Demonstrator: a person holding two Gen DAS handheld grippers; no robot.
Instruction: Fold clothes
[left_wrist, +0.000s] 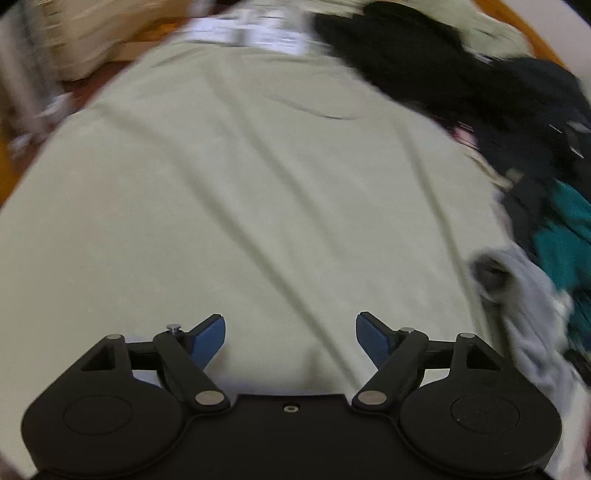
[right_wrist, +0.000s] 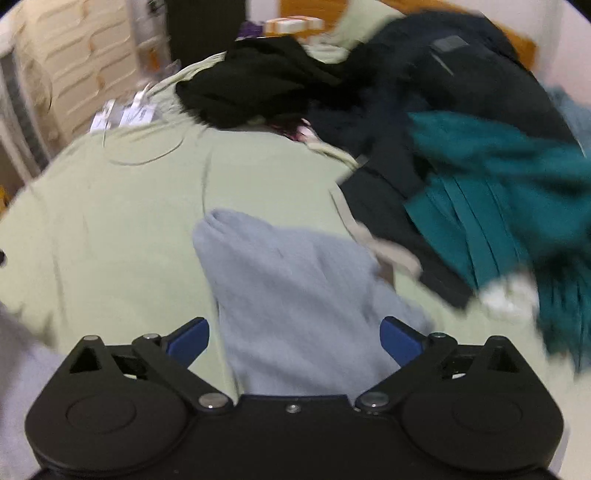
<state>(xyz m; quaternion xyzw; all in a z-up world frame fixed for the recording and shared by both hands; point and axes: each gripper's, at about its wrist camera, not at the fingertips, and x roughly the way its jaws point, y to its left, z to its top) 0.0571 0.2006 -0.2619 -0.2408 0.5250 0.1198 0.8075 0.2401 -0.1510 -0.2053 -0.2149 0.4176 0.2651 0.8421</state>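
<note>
With the left gripper and right gripper both spread and empty, pinch the grey garment at its twelve o'clock edge, clear of the green sheet.

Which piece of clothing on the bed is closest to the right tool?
The pale grey-blue garment, lying just ahead of the open right tool. The teal garment and the black clothes lie farther away.

Pale green sheet across a bed — orange wooden frame at one o'clock. Cream quilted bedding at ten o'clock, blurred.
</note>
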